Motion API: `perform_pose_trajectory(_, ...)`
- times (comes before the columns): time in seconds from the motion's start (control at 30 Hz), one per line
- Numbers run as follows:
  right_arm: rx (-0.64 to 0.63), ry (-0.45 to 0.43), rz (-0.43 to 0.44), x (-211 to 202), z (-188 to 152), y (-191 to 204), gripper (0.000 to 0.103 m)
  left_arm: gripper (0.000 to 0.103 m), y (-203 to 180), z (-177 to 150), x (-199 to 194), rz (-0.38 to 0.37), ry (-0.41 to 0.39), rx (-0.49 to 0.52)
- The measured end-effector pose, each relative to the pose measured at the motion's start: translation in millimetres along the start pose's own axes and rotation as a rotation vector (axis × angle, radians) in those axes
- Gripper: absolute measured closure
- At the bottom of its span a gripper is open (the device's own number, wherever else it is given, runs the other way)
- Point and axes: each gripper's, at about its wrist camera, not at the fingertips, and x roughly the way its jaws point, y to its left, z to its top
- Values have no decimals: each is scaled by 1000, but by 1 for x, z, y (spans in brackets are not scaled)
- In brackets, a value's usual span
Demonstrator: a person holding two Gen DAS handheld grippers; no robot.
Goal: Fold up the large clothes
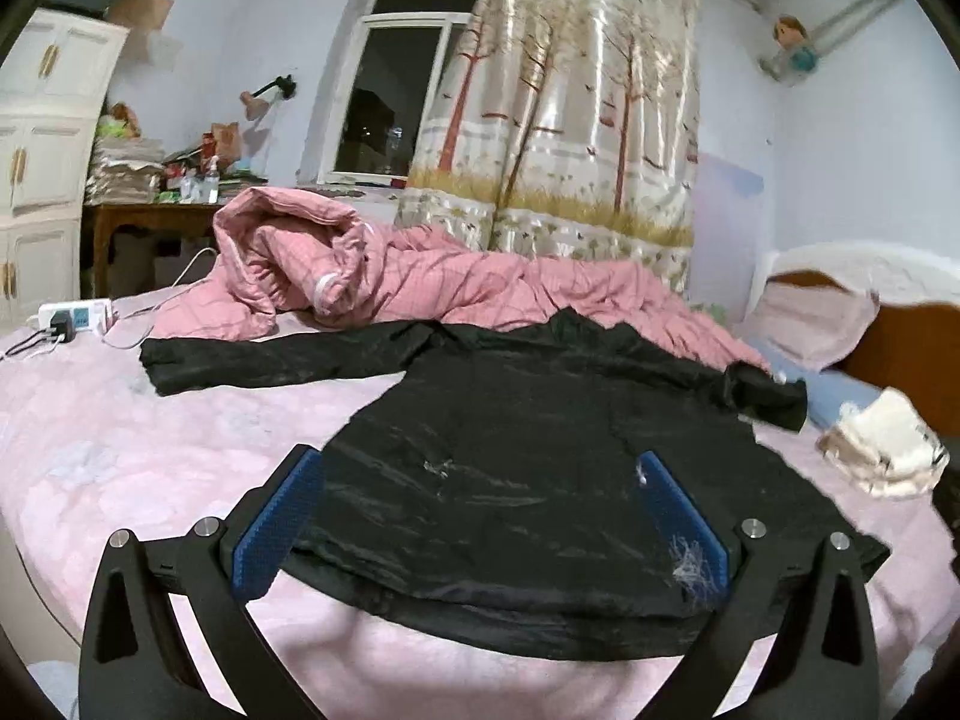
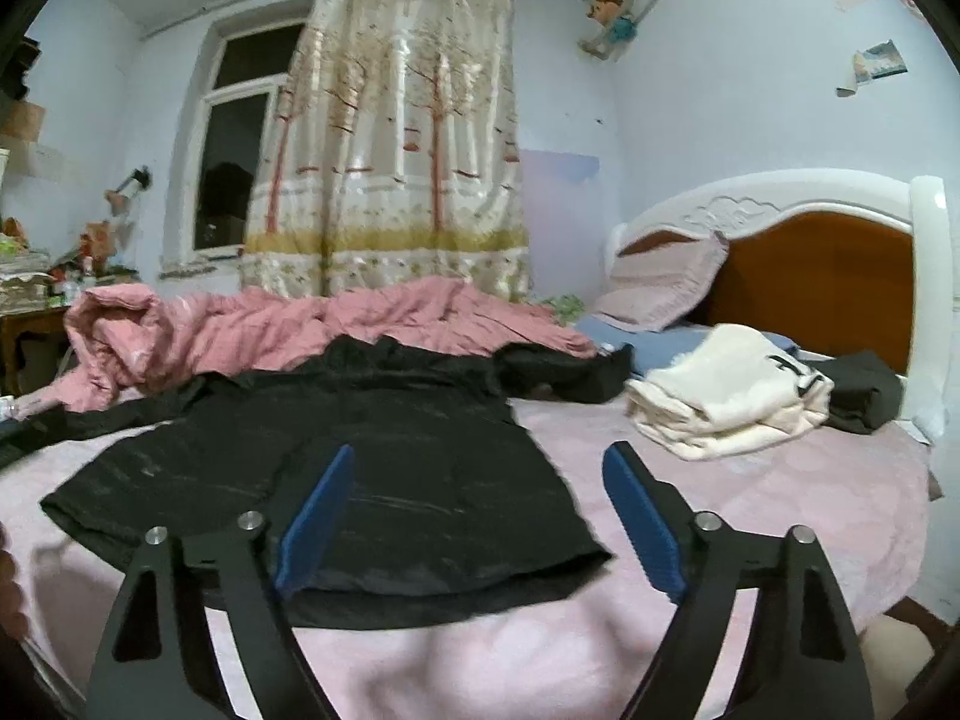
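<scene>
Bed (image 1: 150, 450): coat (image 1: 510, 450) beyond fingers (image 1: 282, 516).

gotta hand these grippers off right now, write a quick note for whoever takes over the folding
Left gripper: open, nothing held, over the hem of the shiny black coat.
Right gripper: open, nothing held, at the coat's right hem corner.
Coat lies flat on the pink bed sheet, both sleeves spread outward, collar toward the rumpled pink quilt.
Done: a folded cream garment and a folded dark garment sit near the headboard.
Left: no fold made in the coat yet; sleeves in, then body folded.
</scene>
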Motion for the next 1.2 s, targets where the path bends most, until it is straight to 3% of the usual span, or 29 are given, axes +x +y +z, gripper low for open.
perform_pose_trajectory(0.1,-6,95,-137,16,1,-18,27,0,15,4,-5,-3,15,-25)
perform_pose_trajectory(0.13,11,122,-134,21,-1,-27,30,2,20,4,-4,-2,23,-29)
perform_pose_trajectory(0.23,129,208,-96,37,-2,-62,32,22,34,3,5,23,60,-26)
perform_pose_trajectory(0.27,145,229,-95,41,-3,-68,32,23,37,3,11,50,83,-17)
perform_pose_trajectory(0.37,137,298,-180,60,-8,-88,32,24,40,-5,34,253,170,84)
perform_pose_trajectory(0.4,151,321,-179,66,-11,-94,32,24,44,-9,38,256,177,83)
perform_pose_trajectory(0.53,252,407,-31,81,-21,-103,32,22,66,-13,54,129,285,-67)
perform_pose_trajectory(0.6,271,430,34,86,-26,-102,32,22,72,-15,59,120,314,-94)
perform_pose_trajectory(0.73,283,481,22,99,-39,-97,32,10,83,-26,75,112,422,-167)
perform_pose_trajectory(0.8,401,512,46,106,-48,-108,32,10,91,-37,84,101,506,-238)
perform_pose_trajectory(0.87,485,537,103,112,-56,-115,32,10,92,-40,87,101,510,-252)
perform_pose_trajectory(1.0,386,531,113,128,-53,-99,32,10,83,-40,90,23,525,-254)
perform_pose_trajectory(1.1,425,538,151,144,-55,-92,32,10,82,-41,92,31,518,-263)
perform_pose_trajectory(1.13,431,535,135,146,-55,-91,37,15,83,-40,92,20,512,-276)
perform_pose_trajectory(1.2,428,525,101,149,-56,-88,60,49,85,-39,92,3,503,-297)
